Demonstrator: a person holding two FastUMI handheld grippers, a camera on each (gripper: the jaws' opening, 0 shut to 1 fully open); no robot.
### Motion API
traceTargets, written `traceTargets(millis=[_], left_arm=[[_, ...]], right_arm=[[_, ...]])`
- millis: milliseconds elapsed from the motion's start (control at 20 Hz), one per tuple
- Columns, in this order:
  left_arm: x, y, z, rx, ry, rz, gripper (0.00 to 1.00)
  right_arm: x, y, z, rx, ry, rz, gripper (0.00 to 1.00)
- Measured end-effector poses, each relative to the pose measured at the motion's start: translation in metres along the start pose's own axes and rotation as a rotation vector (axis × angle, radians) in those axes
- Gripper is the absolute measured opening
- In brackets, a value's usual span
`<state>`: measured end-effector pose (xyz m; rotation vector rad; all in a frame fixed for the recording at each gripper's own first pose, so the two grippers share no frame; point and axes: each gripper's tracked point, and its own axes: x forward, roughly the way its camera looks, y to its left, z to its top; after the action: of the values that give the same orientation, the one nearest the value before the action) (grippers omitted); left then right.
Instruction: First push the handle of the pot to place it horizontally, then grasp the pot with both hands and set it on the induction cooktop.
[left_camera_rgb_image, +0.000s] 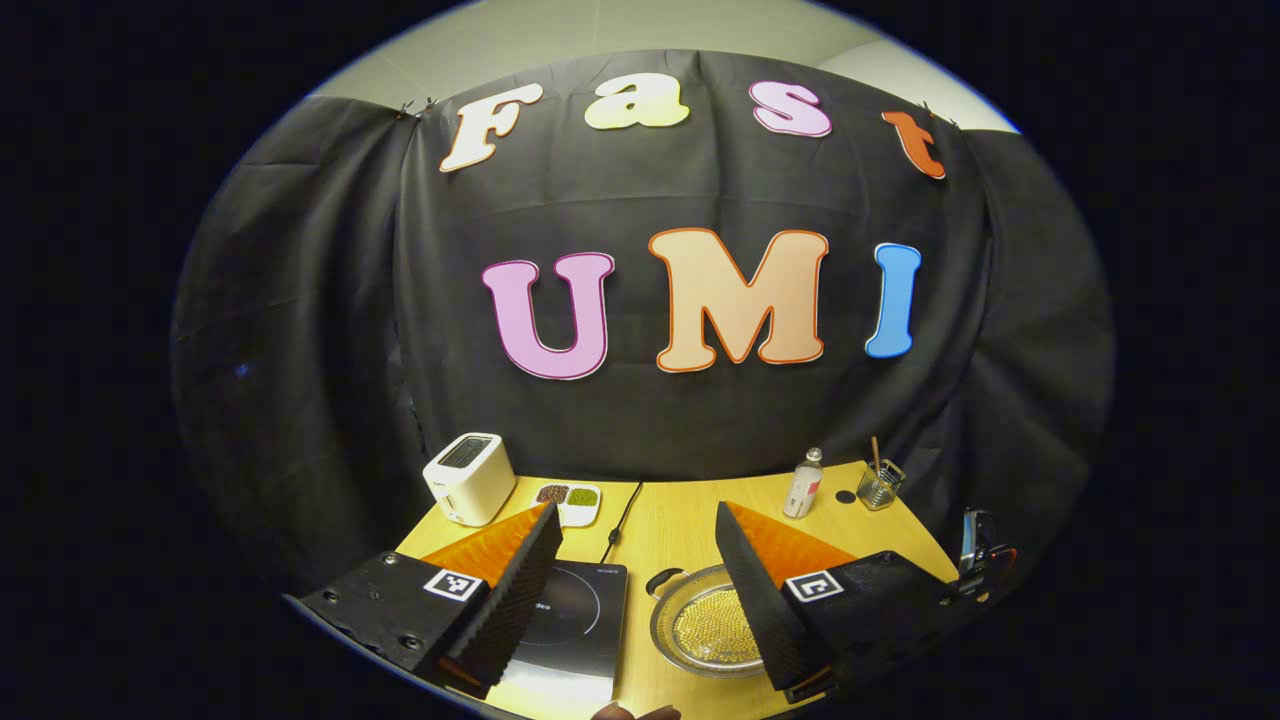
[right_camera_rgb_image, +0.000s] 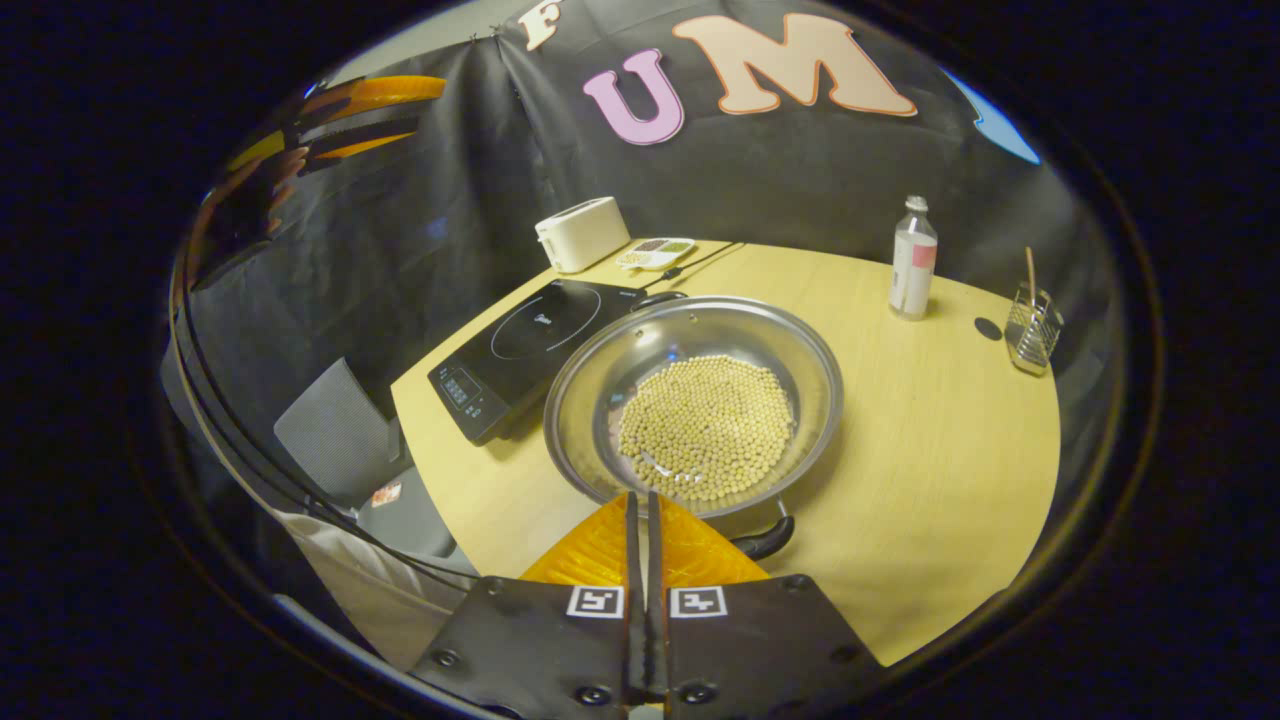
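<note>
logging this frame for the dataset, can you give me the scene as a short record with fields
pot: steel pot holding yellow beans, on the wooden table, right of the cooktop
pot handle: dark handle at the near rim, beside the right gripper's tips
cooktop: black induction cooktop, bare top
left gripper: open, raised above the table
right gripper: fingers together, at the pot's near rim
back of table: toaster, bottle

Place: staged kitchen booth, not a real home | Backdrop: black cloth wall (left_camera_rgb_image: 330, 330) clipped up behind | Pale wooden desk (right_camera_rgb_image: 930, 420) carries black flat induction cooktop (right_camera_rgb_image: 530, 345), cream boxy toaster (right_camera_rgb_image: 582, 233), clear plastic bottle (right_camera_rgb_image: 912, 260)
</note>
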<state>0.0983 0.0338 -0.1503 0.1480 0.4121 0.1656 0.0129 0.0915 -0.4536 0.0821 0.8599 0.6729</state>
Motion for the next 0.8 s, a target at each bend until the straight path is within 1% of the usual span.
traceTargets(millis=[100,150,200,350,500,550,600,700,750,800], left_arm=[[-0.001,-0.001,-0.001,-0.004,0.004,-0.003,0.95],[-0.001,-0.001,-0.002,-0.001,0.005,-0.004,0.94],[-0.001,-0.001,-0.001,0.003,0.005,-0.005,0.95],[0.000,-0.004,0.000,0.015,0.007,-0.011,0.95],[0.003,-0.007,0.001,0.029,0.010,-0.015,0.94],[0.004,-0.008,0.001,0.034,0.011,-0.015,0.90],[0.005,-0.009,0.002,0.037,0.011,-0.014,0.94],[0.007,-0.009,0.002,0.046,0.016,-0.013,0.94],[0.007,-0.010,0.001,0.048,0.019,-0.014,0.92],[0.009,-0.010,0.001,0.050,0.020,-0.015,0.91]], right_arm=[[0.005,-0.001,-0.009,-0.001,0.017,-0.001,0.03],[0.008,0.000,-0.014,0.003,0.031,0.006,0.00],[0.010,0.001,-0.019,0.001,0.044,0.009,0.03],[0.016,-0.001,-0.029,-0.016,0.067,0.008,0.03],[0.021,-0.003,-0.036,-0.003,0.083,0.013,0.03],[0.023,-0.004,-0.040,0.000,0.091,0.012,0.03],[0.025,-0.007,-0.042,0.001,0.099,0.010,0.03],[0.027,-0.010,-0.049,0.003,0.120,0.012,0.03],[0.028,-0.010,-0.051,0.002,0.126,0.016,0.03],[0.028,-0.012,-0.051,-0.006,0.126,0.014,0.00]])
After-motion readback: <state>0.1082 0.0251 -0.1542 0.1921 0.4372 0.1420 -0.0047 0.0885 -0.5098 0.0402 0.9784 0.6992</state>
